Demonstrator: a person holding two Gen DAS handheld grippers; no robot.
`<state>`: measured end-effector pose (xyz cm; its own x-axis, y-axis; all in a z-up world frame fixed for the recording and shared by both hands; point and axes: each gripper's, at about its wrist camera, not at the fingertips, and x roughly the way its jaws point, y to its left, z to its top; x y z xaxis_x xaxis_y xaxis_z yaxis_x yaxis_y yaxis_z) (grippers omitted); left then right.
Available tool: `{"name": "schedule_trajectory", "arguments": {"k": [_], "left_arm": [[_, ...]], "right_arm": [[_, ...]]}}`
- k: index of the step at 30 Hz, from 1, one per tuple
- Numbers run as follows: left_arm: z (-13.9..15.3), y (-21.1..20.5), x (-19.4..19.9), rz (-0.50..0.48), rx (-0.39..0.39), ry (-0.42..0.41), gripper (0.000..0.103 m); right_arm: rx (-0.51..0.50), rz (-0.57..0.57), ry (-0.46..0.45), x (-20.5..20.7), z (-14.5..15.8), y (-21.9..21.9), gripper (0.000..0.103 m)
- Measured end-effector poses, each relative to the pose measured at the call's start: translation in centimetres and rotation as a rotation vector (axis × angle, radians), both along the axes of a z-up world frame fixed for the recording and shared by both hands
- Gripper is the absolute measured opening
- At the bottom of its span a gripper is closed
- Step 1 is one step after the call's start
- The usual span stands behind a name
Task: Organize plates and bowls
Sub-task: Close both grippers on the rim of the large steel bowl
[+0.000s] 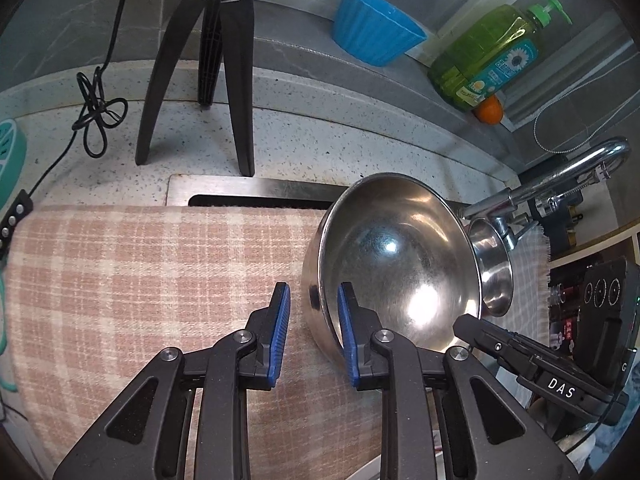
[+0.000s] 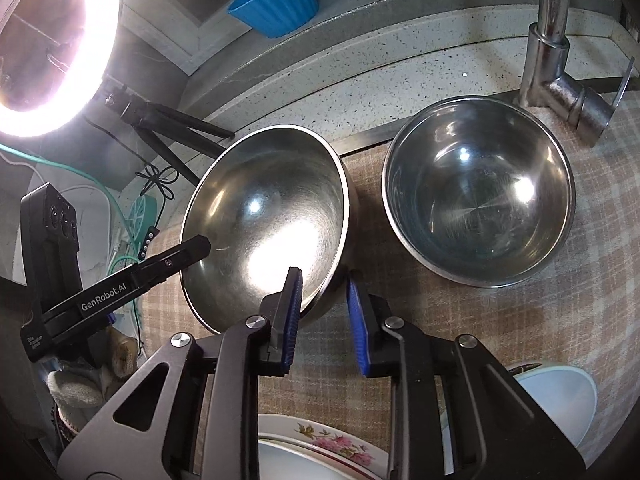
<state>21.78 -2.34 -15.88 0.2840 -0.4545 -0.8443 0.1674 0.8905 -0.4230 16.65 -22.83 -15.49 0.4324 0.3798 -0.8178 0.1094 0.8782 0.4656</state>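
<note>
A large steel bowl (image 1: 400,264) (image 2: 272,224) is tipped up above the pink plaid cloth (image 1: 140,280). My left gripper (image 1: 314,308) straddles its left wall, one blue pad outside and one inside, shut on the wall. My right gripper (image 2: 324,292) is clamped the same way on the opposite side of the rim. Each gripper shows in the other's view, the right one (image 1: 464,326) and the left one (image 2: 200,246), both at the bowl's edge. A second steel bowl (image 2: 480,196) (image 1: 494,276) sits upright on the cloth just beside the first.
A floral plate (image 2: 332,444) and a white bowl (image 2: 560,396) lie near the front edge. The faucet (image 2: 560,92) stands behind the second bowl. A black tripod (image 1: 208,60) with a ring light (image 2: 52,40) stands at the back left. On the ledge are a blue cup (image 1: 376,28) and a soap bottle (image 1: 488,52).
</note>
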Motion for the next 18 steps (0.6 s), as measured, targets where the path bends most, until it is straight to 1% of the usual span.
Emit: {"name": "schedule_trajectory", "arguments": {"k": [1, 3, 12, 18], "left_arm": [[-0.1, -0.1, 0.0, -0.003, -0.004, 0.002, 0.021], [-0.2, -0.3, 0.0, -0.012, -0.004, 0.004, 0.016], [-0.1, -0.1, -0.5, -0.005, 0.001, -0.007, 0.016], [0.4, 1.2, -1.6, 0.017, -0.003, -0.017, 0.016]], "right_arm": [[-0.001, 0.000, 0.001, 0.0, 0.0, 0.0, 0.023], [-0.004, 0.002, 0.001, 0.3, 0.0, 0.0, 0.023], [-0.032, 0.020, -0.003, 0.1, 0.4, 0.4, 0.022], [-0.023, 0.053, -0.001, -0.7, 0.6, 1.4, 0.022]]}}
